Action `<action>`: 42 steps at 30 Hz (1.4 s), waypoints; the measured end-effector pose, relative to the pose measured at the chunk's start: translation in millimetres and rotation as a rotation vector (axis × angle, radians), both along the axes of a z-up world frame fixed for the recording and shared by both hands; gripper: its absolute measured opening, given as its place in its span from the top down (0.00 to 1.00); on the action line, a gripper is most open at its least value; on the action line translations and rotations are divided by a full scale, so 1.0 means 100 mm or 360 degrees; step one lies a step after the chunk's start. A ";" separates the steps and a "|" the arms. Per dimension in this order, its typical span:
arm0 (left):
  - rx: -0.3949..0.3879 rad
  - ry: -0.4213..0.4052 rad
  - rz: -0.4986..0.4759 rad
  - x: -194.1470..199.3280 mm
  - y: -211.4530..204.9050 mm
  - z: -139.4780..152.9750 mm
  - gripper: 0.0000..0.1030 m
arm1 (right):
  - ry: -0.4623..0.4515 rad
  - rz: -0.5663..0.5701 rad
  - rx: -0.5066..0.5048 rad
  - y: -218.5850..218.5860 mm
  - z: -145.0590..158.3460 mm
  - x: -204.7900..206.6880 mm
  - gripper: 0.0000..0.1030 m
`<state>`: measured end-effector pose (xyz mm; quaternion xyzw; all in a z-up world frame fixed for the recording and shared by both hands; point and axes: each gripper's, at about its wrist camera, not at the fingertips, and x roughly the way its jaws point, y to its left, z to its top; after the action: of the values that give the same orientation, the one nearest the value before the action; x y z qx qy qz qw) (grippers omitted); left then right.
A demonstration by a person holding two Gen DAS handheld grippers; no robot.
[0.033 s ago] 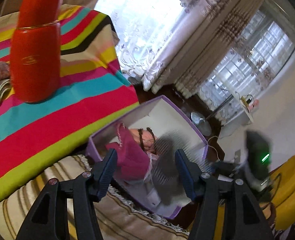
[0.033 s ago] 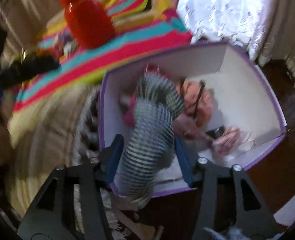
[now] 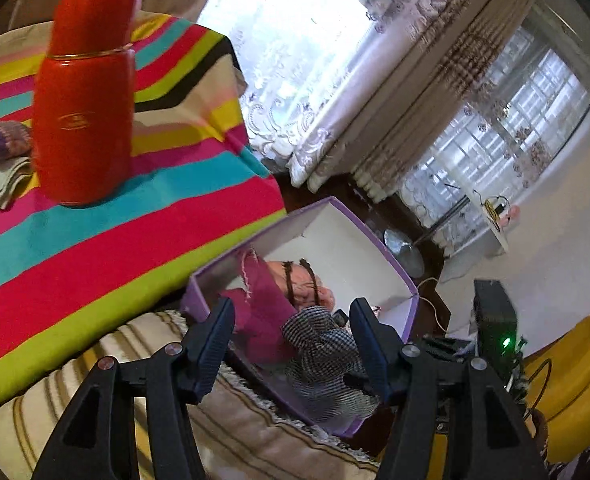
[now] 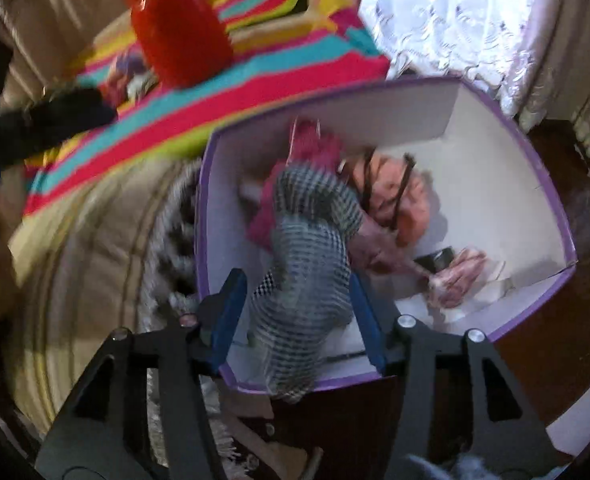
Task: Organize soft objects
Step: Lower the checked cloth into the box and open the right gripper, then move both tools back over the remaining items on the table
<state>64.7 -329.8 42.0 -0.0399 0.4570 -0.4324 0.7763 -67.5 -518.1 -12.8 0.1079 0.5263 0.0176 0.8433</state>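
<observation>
Checked cloth (image 4: 307,280) between parted right jaws, over purple box (image 4: 551,208); left jaws parted, empty; red flask (image 3: 83,104) nearby.

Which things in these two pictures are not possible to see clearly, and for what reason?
- Checkered cloth, right wrist view: motion blur; whether the right gripper pads touch it is unclear.
- Purple box floor, left wrist view: covered by the magenta cloth and other soft items.
- Folded cloths behind the red flask: cut off by the frame edge.
- Small dark item in the box: too small to identify.
</observation>
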 end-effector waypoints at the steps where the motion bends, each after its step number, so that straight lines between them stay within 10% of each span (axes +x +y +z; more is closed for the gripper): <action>1: -0.0001 0.0002 0.0013 0.02 0.03 -0.01 0.41 | 0.0016 0.0013 0.0001 0.02 -0.02 -0.01 0.43; 13: -0.0021 0.0014 0.0083 0.09 0.20 -0.04 0.41 | -0.0069 -0.0206 -0.0230 -0.20 0.15 0.03 0.36; 19: -0.0028 0.0008 0.0122 0.11 0.29 -0.02 0.41 | 0.0111 -0.0163 -0.0286 -0.16 -0.28 0.31 0.74; 32: -0.0041 0.0011 0.0343 0.41 0.85 -0.03 0.41 | 0.0302 0.0060 -0.0200 0.04 -0.75 0.59 0.77; 37: -0.0043 -0.0004 0.0487 0.55 1.27 -0.02 0.41 | 0.0281 0.0020 -0.0301 -0.07 -0.47 0.51 0.42; 42: -0.0048 0.0004 0.0654 0.68 1.74 -0.05 0.41 | 0.0156 0.0028 -0.0369 -0.10 -0.03 0.49 0.34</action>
<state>132.3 -155.8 37.2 -0.1445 0.4336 -0.2718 0.8469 -18.9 -527.7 -16.1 0.0058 0.5662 -0.0412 0.8232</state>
